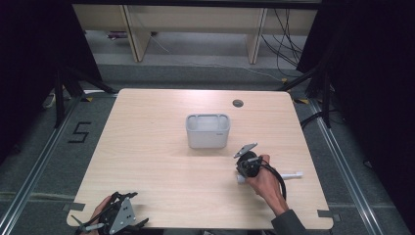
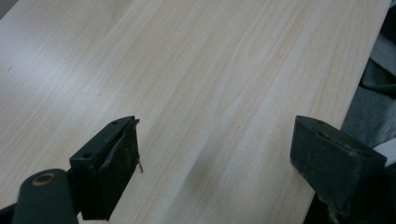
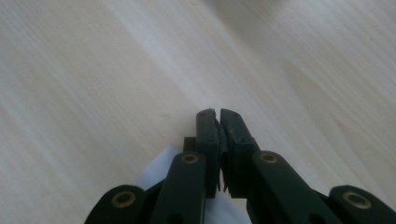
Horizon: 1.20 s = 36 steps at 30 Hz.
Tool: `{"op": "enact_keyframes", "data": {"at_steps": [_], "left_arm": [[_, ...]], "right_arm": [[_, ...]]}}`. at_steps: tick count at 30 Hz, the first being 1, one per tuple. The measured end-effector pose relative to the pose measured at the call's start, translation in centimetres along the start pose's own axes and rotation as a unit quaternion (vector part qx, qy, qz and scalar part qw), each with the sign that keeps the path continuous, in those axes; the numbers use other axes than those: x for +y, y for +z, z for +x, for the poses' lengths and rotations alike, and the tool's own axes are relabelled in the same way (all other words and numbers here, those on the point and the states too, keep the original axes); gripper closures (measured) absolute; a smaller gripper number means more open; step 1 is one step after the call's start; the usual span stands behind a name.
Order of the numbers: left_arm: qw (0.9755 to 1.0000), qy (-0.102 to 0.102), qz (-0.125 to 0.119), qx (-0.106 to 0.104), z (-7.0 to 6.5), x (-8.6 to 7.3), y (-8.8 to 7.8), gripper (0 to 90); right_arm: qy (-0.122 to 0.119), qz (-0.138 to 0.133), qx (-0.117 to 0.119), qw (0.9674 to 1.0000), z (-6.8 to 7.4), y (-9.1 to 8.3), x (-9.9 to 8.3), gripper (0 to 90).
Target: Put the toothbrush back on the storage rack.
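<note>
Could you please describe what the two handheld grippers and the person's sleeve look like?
Both are black, two-jawed tools. The left gripper carries a grey three-cornered plate with small holes; its blocky jaws pivot on brass-coloured rivets. The right gripper has a smaller grey plate, a thick black cable looping back, and brass-riveted linkages. The right forearm wears a dark grey sleeve.

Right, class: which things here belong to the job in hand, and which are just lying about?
Job: right tool, white stick by it, probably the grey bin.
Lying about: idle left tool, cable hole in the table, floor mark 5.
</note>
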<state>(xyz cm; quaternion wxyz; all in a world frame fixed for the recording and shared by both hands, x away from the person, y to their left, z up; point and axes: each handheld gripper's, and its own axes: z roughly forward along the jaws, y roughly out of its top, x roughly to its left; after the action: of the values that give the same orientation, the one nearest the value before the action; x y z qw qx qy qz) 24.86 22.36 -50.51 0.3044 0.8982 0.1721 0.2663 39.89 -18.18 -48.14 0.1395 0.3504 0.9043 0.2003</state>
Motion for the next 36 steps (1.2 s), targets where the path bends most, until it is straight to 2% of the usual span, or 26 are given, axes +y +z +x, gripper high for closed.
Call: {"op": "enact_keyframes", "data": {"at_steps": [3, 7, 8, 10, 12, 18, 24, 29, 30, 32, 33, 35, 36], "left_arm": [[1.0, 0.001, 0.002, -0.001, 0.0, 0.0, 0.0, 15.0], [1.0, 0.0, 0.0, -0.001, 0.0, 0.0, 0.0, 15.1], [1.0, -0.001, -0.002, 0.006, 0.0, 0.0, 0.1, 15.0], [1.0, -0.001, 0.0, -0.002, 0.0, 0.0, 0.0, 15.1], [1.0, 0.001, 0.002, -0.001, 0.0, 0.0, 0.0, 15.1], [1.0, 0.001, 0.0, -0.001, 0.0, 0.0, 0.0, 15.0], [1.0, 0.001, 0.001, -0.001, 0.0, 0.0, 0.0, 15.1], [1.0, 0.001, 0.001, -0.002, 0.0, 0.0, 0.0, 15.0], [0.9999, 0.003, 0.008, -0.01, 0.1, 0.0, -0.1, 15.0], [1.0, 0.002, 0.001, 0.001, 0.0, 0.0, 0.1, 15.0], [1.0, 0.002, 0.003, -0.008, 0.0, 0.0, 0.0, 15.1], [1.0, 0.002, 0.003, -0.007, 0.1, 0.0, 0.0, 15.1], [1.0, 0.002, 0.004, -0.008, 0.1, 0.0, 0.0, 15.1]], "right_arm": [[-0.002, 0.006, 0.006, 1.0, 0.9, -0.1, -0.4, 86.8], [-0.019, 0.012, 0.015, 0.9996, 1.7, -0.3, -0.9, 86.7], [-0.02, 0.013, 0.013, 0.9996, 1.9, -0.3, -1.1, 86.7], [-0.02, 0.014, 0.016, 0.9996, 2.3, -0.5, -1.3, 86.6], [-0.027, 0.015, 0.018, 0.9994, 2.6, -0.7, -1.6, 86.6], [-0.027, 0.013, 0.021, 0.9993, 3.3, -1.2, -2.4, 86.4], [-0.021, 0.002, 0.023, 0.9995, 3.4, -2.2, -3.5, 86.2], [-0.013, -0.007, 0.014, 0.9998, 3.0, -3.0, -4.8, 86.2], [-0.003, -0.008, 0.018, 0.9998, 3.0, -3.1, -5.0, 86.2], [-0.003, -0.009, 0.013, 0.9999, 2.7, -3.4, -5.4, 86.1], [0.001, -0.01, 0.013, 0.9999, 2.7, -3.5, -5.6, 86.1], [-0.007, -0.016, 0.021, 0.9996, 2.3, -3.5, -5.9, 86.1], [0.0, -0.015, 0.015, 0.9998, 2.4, -3.6, -6.1, 86.0]]}}
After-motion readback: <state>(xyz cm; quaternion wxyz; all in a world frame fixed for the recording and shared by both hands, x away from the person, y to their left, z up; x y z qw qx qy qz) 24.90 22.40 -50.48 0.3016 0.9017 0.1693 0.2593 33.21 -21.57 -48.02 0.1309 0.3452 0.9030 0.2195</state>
